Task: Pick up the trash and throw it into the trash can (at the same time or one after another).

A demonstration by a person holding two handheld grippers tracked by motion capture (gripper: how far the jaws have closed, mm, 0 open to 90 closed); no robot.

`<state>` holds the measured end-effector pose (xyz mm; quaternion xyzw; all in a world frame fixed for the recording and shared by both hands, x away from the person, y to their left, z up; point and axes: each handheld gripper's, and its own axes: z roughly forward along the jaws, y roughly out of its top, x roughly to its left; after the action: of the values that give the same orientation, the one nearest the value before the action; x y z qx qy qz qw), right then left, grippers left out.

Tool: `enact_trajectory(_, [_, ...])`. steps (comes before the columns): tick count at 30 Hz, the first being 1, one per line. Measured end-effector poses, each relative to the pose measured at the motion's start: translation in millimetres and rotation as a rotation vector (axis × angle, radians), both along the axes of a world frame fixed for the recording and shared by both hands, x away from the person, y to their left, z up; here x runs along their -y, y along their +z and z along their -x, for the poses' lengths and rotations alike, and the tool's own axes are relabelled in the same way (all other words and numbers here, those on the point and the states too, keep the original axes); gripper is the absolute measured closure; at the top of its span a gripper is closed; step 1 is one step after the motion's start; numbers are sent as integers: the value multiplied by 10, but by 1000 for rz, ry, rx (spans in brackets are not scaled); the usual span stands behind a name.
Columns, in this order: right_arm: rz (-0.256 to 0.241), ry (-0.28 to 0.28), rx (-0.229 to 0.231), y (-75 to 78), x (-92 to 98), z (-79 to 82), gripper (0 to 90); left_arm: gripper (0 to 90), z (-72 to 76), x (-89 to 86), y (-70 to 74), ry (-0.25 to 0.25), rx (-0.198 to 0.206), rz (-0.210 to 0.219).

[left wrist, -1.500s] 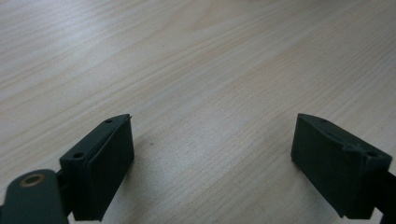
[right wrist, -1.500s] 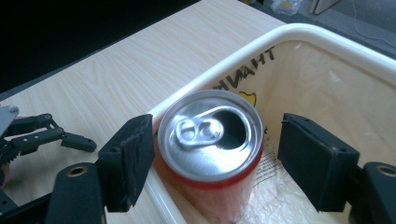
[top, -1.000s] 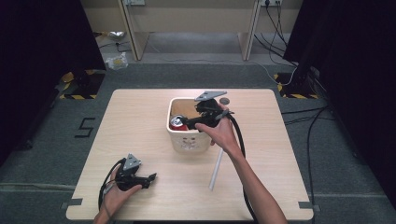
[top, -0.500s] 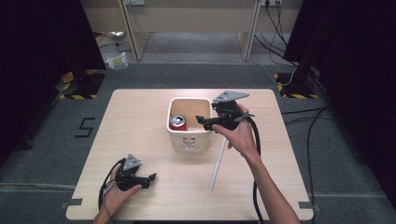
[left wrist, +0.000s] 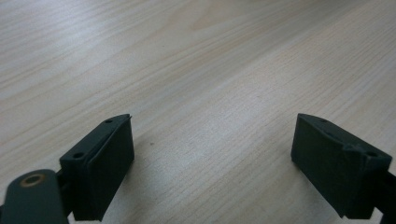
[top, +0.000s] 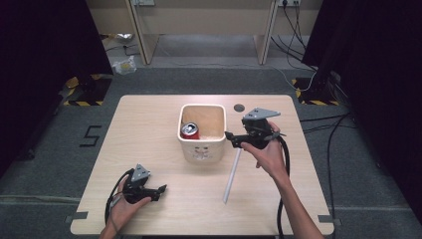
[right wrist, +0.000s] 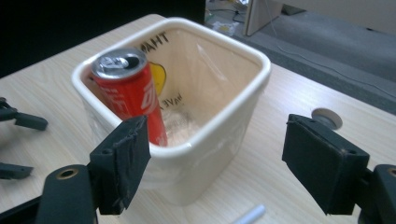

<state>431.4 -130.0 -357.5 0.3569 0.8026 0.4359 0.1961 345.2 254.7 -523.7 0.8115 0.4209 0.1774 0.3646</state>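
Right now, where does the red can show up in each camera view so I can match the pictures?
High view: red can stands in the cream bin's near-left corner, mid-table.
Left gripper view: bare tabletop between open jaws, no can in this frame.
Right gripper view: can upper left, inside the bin.
Shared landmark: the bin itself.

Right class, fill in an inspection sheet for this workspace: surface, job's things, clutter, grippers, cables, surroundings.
Surface: light wooden table, round cable hole at the far edge.
Job's things: cream square bin holding a red drink can; white straw-like stick lying beside it.
Clutter: nothing seen.
Grippers: left hand-held gripper open, low over bare table; right hand-held gripper open beside the bin.
Cables: black cable trailing from the right one.
Surroundings: grey carpet, dark curtains.
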Motion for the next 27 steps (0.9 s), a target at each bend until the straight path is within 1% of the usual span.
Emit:
enact_trajectory(1, [0, 0, 0, 0, 0, 0, 232, 123, 0, 0, 0, 0, 0, 0])
enact_trajectory(4, [16, -25, -9, -100, 40, 20, 231, 124, 0, 0, 0, 0, 0, 0])
enact_trajectory(6, [22, -31, -15, -151, 52, 33, 230, 124, 0, 0, 0, 0, 0, 0])
enact_trajectory(8, [40, -36, -26, -212, 51, 54, 227, 124, 0, 0, 0, -1, 0, 0])
enact_trajectory(9, [40, -36, -26, -212, 51, 54, 227, 124, 0, 0, 0, 0, 1, 0])
enact_trajectory(15, [63, -52, -41, -400, 62, 107, 225, 124, 0, 1, -1, 0, 0, 1])
enact_trajectory(16, [72, -55, -49, -461, 68, 118, 225, 124, 0, 0, 0, 0, 0, 0])
enact_trajectory(17, [78, -60, -54, -490, 70, 124, 225, 124, 0, 1, -1, 0, 0, 1])
enact_trajectory(21, [86, -74, -61, -568, 80, 135, 226, 124, 0, 0, 0, -1, 0, 0])
enact_trajectory(22, [78, -81, -67, -626, 79, 140, 232, 124, 0, 1, -1, 0, 1, 2])
enact_trajectory(24, [92, -76, -86, -693, 69, 144, 232, 124, 0, 2, -1, 1, 1, 2])
enact_trajectory(25, [92, -76, -86, -693, 69, 144, 232, 124, 0, 1, -1, 0, 1, 2])
enact_trajectory(27, [98, -83, -90, -769, 59, 156, 237, 123, 0, 0, 0, 0, 0, 0])
